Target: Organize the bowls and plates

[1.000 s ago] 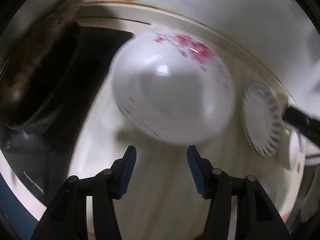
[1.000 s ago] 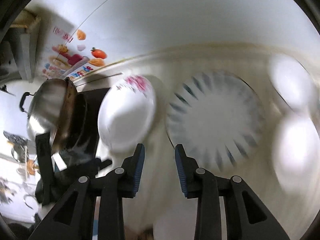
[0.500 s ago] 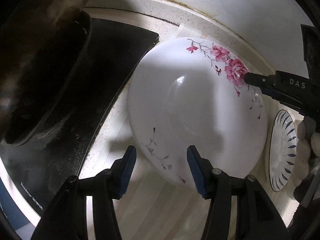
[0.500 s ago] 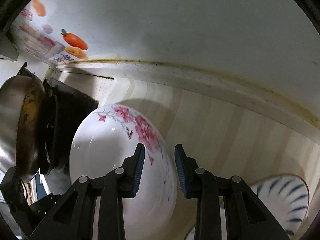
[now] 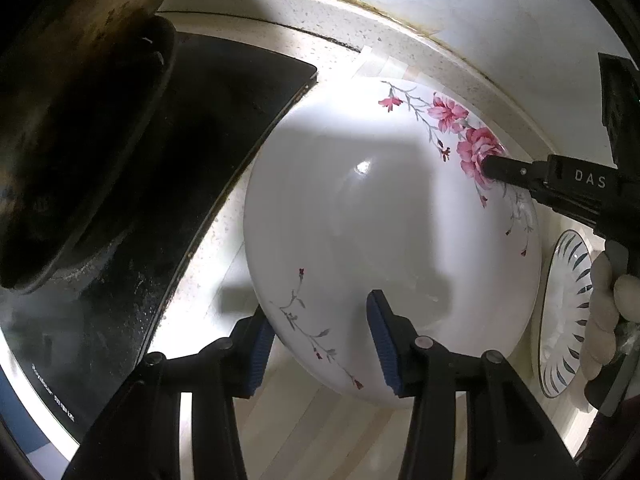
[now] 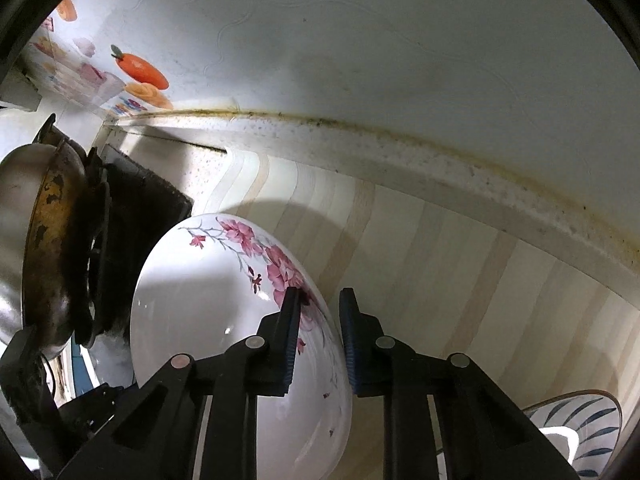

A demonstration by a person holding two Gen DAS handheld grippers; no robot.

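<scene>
A large white bowl [image 5: 380, 220] with pink flowers sits on the striped counter beside the stove. My left gripper [image 5: 320, 340] straddles its near rim, one pad outside and one inside, jaws closing without visibly pressing. My right gripper [image 6: 320, 332] straddles the flowered far rim of the bowl [image 6: 208, 312], jaws closing, a thin gap still showing beside the rim. One of its fingers [image 5: 504, 168] lies on the pink flower in the left wrist view. A blue-striped plate [image 5: 568, 312] lies just right of the bowl, also seen as the striped plate [image 6: 580, 424].
A black stove top [image 5: 180, 160] borders the bowl on the left, with a dark worn wok [image 5: 72, 120] on it, the same wok [image 6: 44, 248] in the right view. A gloved hand [image 5: 608, 312] holds the right gripper. The wall [image 6: 400, 80] rises behind the counter [image 6: 440, 280].
Both grippers came down onto the flowered bowl; the right one swung over from above the striped plate. In the last half second both pairs of jaws narrowed around the rim.
</scene>
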